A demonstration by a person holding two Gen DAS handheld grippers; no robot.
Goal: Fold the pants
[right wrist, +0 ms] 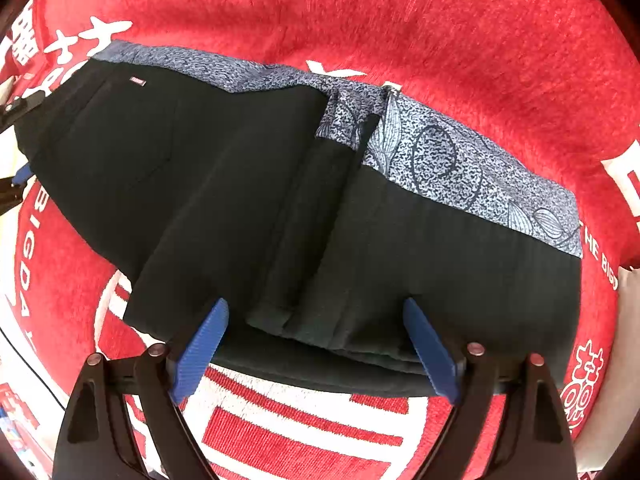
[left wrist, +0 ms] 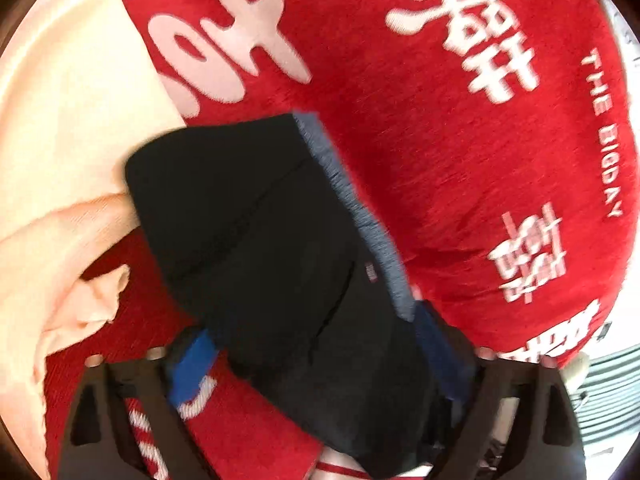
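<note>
Black pants (right wrist: 240, 200) with a blue patterned waistband (right wrist: 440, 160) lie folded on a red cloth (right wrist: 360, 20) printed with white characters. My right gripper (right wrist: 316, 348) points down at the near folded edge. It is open, with its blue fingers (right wrist: 200, 348) set wide on either side of the edge. In the left wrist view the pants (left wrist: 260, 240) run away from me with the waistband (left wrist: 360, 200) along the right. My left gripper (left wrist: 316, 356) is open, and the near end of the pants lies between its spread fingers (left wrist: 192, 364). Part of it shows at the right wrist view's left edge.
A cream cloth (left wrist: 60, 160) lies crumpled over the left side of the red cloth (left wrist: 440, 160). A grey ribbed surface (left wrist: 608, 392) shows beyond the cloth's right edge. Pale floor or table shows at the rims of the right wrist view.
</note>
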